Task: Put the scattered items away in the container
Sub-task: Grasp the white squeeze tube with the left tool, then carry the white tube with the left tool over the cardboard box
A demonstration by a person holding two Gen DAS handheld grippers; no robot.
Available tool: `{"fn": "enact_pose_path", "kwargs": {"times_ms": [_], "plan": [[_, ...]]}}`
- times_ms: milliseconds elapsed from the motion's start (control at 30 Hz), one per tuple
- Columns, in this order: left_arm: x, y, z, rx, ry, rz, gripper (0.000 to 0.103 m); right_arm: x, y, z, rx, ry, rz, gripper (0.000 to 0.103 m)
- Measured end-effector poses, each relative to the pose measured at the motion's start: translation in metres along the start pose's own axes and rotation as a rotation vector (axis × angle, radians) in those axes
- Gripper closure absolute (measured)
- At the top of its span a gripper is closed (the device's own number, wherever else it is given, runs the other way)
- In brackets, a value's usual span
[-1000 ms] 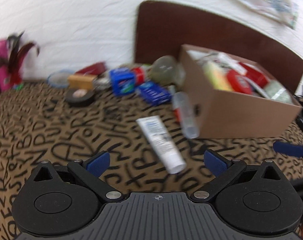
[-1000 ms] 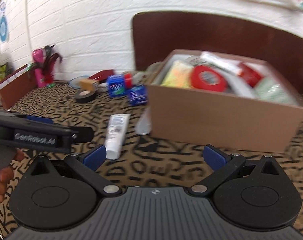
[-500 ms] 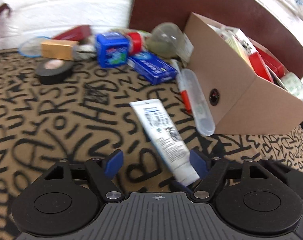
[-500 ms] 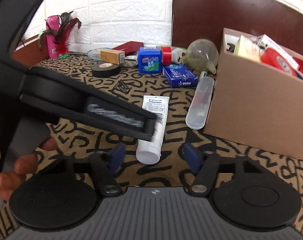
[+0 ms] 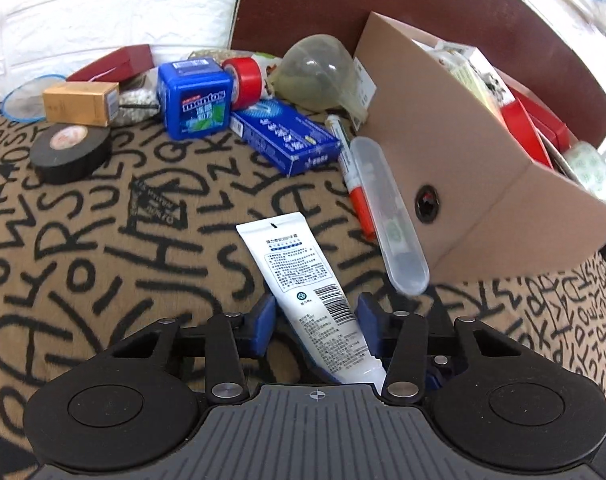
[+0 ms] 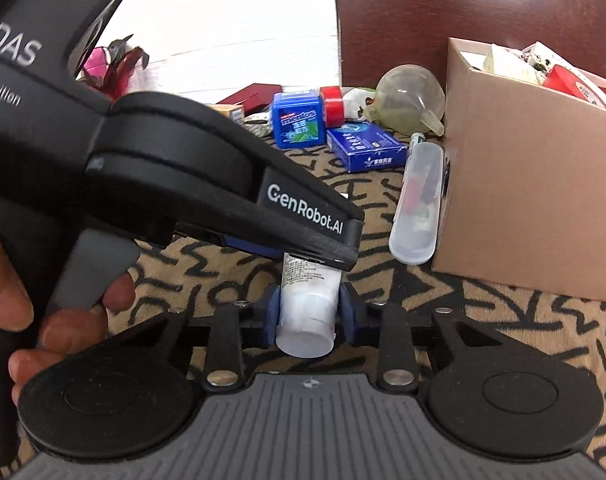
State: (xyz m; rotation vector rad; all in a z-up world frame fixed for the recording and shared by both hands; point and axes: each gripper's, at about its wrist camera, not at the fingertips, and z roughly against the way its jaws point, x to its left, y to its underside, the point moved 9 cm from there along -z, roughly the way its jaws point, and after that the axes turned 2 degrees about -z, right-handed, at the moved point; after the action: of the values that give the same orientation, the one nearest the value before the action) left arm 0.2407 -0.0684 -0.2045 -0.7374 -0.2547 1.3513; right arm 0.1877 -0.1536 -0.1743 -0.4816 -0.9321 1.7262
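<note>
Here the right hand-held gripper (image 6: 309, 314) has its blue pads pressed against both sides of the white tube (image 6: 308, 312) at its cap end, pinching it. The left hand-held gripper (image 5: 316, 316) straddles the same tube (image 5: 303, 276) around its lower body; its pads sit just beside the tube's sides, and whether they actually press it cannot be told. In the right wrist view the left tool crosses above the tube from the left, held by a hand (image 6: 55, 312).

The tube lies flat on the letter-patterned tabletop (image 5: 103, 248), its long axis running away from both grippers, cap nearest them and flat crimped end farthest.

Just ahead and to the right lies one clear plastic case (image 5: 387, 216), touching the side wall of the cardboard box (image 5: 443, 152); one red-and-white marker (image 5: 353, 176) lies against the case's left side. The box's near bottom edge sits close to the right of the grippers, so that side is tight. To the left the patterned cloth is open as far as one roll of black tape (image 5: 69, 148).

Farther ahead, in a row near the wall: one blue mint tub (image 5: 195, 100), one flat blue carton (image 5: 283, 136), one red-capped bottle (image 5: 245, 76), one cloudy funnel (image 5: 317, 72), one tan carton (image 5: 81, 102).
</note>
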Motion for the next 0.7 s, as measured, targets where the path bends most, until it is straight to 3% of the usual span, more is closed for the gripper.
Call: {"fn": "enact_pose_path", "kwargs": {"times_ms": [67, 133, 167, 233, 267, 300, 500, 700], "plan": [[-0.004, 0.011, 0.007, 0.006, 0.012, -0.006, 0.055, 0.002, 0.006, 0.008, 0.004, -0.010, -0.008, 0.067], [-0.010, 0.021, 0.013, 0.006, 0.018, -0.026, 0.038, 0.003, 0.014, 0.019, 0.012, -0.019, -0.027, 0.067], [-0.014, 0.026, 0.015, 0.001, 0.010, -0.041, 0.037, 0.004, 0.019, 0.025, 0.013, -0.022, -0.033, 0.067], [-0.022, 0.034, 0.018, -0.001, -0.024, -0.097, 0.039, 0.007, 0.028, 0.036, 0.012, -0.029, -0.034, 0.067], [-0.026, 0.037, 0.020, 0.002, -0.044, -0.124, 0.050, 0.008, 0.030, 0.040, 0.016, -0.031, -0.040, 0.067], [-0.029, 0.040, 0.022, 0.004, -0.055, -0.143, 0.051, 0.009, 0.031, 0.043, 0.022, -0.033, -0.045, 0.067], [-0.037, 0.056, 0.041, 0.037, -0.008, -0.071, 0.057, 0.011, 0.040, 0.061, 0.055, -0.038, -0.052, 0.068], [-0.073, 0.053, 0.076, -0.041, 0.042, -0.063, 0.060, 0.006, 0.045, 0.104, 0.020, -0.030, -0.049, 0.068]]}}
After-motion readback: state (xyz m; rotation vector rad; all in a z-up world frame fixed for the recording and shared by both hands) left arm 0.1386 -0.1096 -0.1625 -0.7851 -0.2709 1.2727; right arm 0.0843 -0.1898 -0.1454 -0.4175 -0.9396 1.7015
